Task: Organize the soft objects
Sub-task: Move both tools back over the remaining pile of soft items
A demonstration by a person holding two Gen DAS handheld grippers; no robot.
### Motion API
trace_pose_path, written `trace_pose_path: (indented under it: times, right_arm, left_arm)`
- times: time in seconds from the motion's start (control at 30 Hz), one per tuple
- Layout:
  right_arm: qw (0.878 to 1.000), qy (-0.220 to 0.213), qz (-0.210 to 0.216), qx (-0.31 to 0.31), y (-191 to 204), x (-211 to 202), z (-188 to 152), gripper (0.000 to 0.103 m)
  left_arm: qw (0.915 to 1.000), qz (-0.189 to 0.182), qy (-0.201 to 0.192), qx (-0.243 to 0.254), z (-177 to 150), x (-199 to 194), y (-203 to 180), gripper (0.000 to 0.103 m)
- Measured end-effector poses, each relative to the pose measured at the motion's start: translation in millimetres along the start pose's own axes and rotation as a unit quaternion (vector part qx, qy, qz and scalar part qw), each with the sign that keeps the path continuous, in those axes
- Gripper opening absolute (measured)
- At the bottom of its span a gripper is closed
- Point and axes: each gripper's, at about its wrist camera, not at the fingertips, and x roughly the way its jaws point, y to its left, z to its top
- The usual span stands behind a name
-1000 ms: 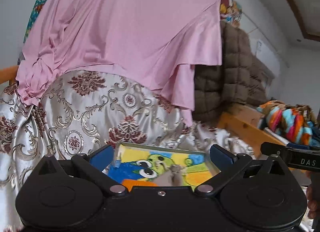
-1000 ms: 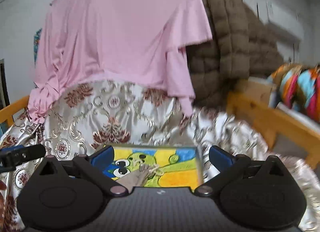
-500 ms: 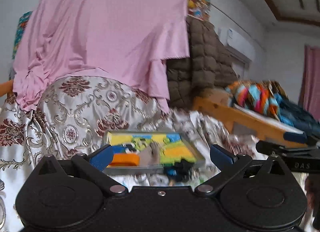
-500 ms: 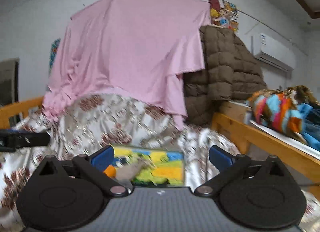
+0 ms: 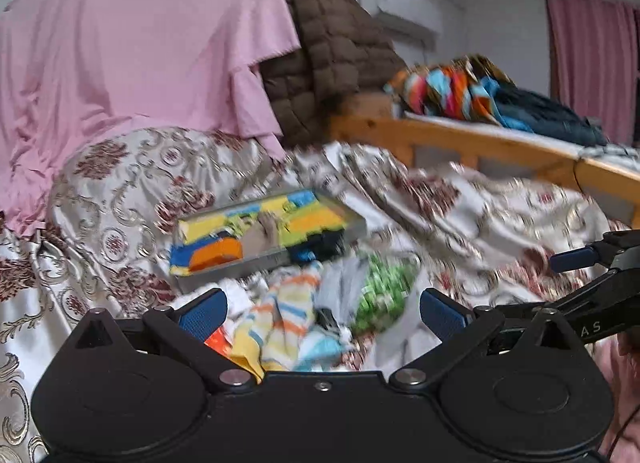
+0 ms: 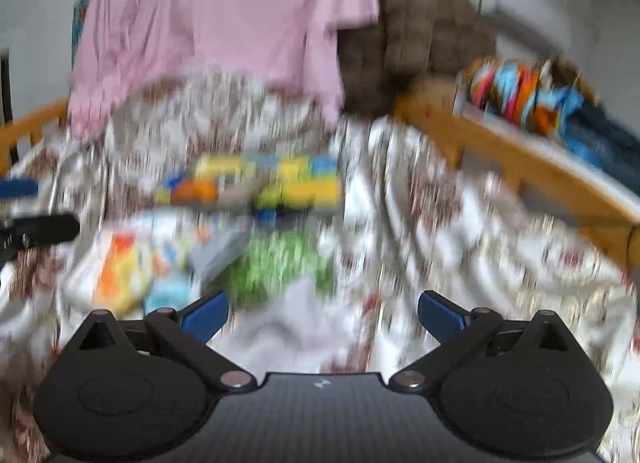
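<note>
Black plastic left gripper (image 5: 323,313) and right gripper (image 6: 323,313), lettered "AS", both gape wide and empty over crumpled striped and green-patterned cloths (image 5: 296,315) beside a shallow cartoon-printed tray (image 5: 268,229).

Crumpled soft clothes (image 5: 320,311) heaped on bedspread; colourful tray (image 5: 264,231) just behind.

1. We find the whole right wrist view smeared by motion; the tray (image 6: 256,187) and the green cloth (image 6: 276,267) beside it are only colour patches.
2. We cannot tell what items fill the tray (image 5: 272,259) in the left wrist view.
3. The striped cloth (image 5: 280,323) is partly hidden behind the left gripper (image 5: 320,311).
4. The right gripper (image 5: 600,259) is cut off at the frame's edge.
5. The pink curtain (image 5: 592,63) runs out of frame.
</note>
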Motion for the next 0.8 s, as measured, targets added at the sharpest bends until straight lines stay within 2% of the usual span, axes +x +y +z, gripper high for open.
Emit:
trace_pose_path:
  times: [0.13,0.37,0.63,0.8]
  right_arm:
    - [0.999,0.037,0.009,0.015,3.1,0.9,-18.9,0.103]
    - [0.998,0.053,0.001,0.017,0.9,-4.4,-28.7,0.103]
    - [0.997,0.073,0.005,-0.001,5.5,2.3,-30.9,0.103]
    - [0.995,0.099,0.010,0.014,5.7,18.4,-28.0,0.103]
  left_arm:
    - [0.9997,-0.008,0.020,0.015,-7.2,0.9,-4.5,0.102]
    - [0.9965,-0.012,0.051,0.066,-17.3,4.1,-19.7,0.102]
    - [0.9931,0.003,0.047,0.108,-15.9,18.1,-23.7,0.102]
    - [0.9913,0.010,0.057,0.119,-18.9,34.7,-21.4,0.102]
